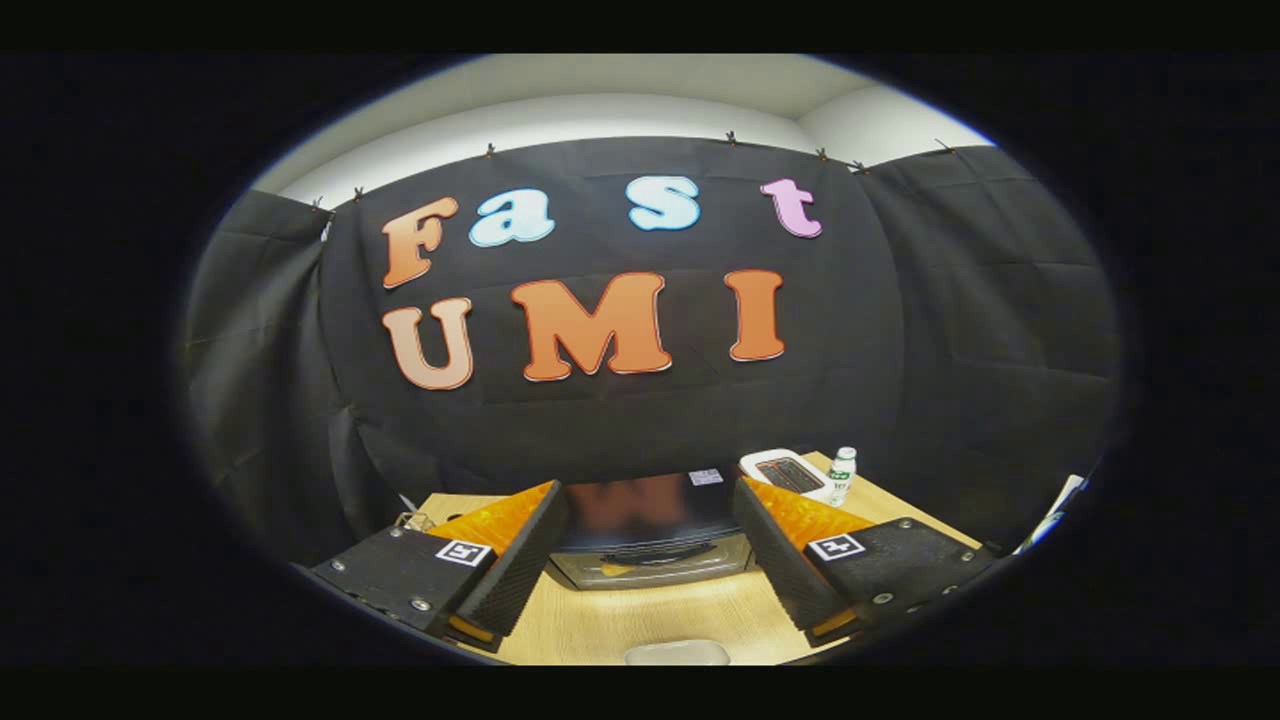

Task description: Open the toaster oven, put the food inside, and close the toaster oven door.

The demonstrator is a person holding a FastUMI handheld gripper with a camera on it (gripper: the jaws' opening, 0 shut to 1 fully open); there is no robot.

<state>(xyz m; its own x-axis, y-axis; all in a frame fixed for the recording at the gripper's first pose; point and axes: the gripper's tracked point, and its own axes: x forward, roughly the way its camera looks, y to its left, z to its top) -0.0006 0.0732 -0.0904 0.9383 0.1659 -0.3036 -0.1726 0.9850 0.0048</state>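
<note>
Gripper (650,560) hangs above the wooden surface (650,620), jaws released and spread wide, grasping nothing. Toaster oven (650,530) sits just ahead between the two fingers, door closed, dark glossy top facing up. Far right of it: a white pop-up toaster (785,470), a small plastic bottle (842,475) just beside that. Near edge, a pale dish rim (678,652), contents unclear.
</note>
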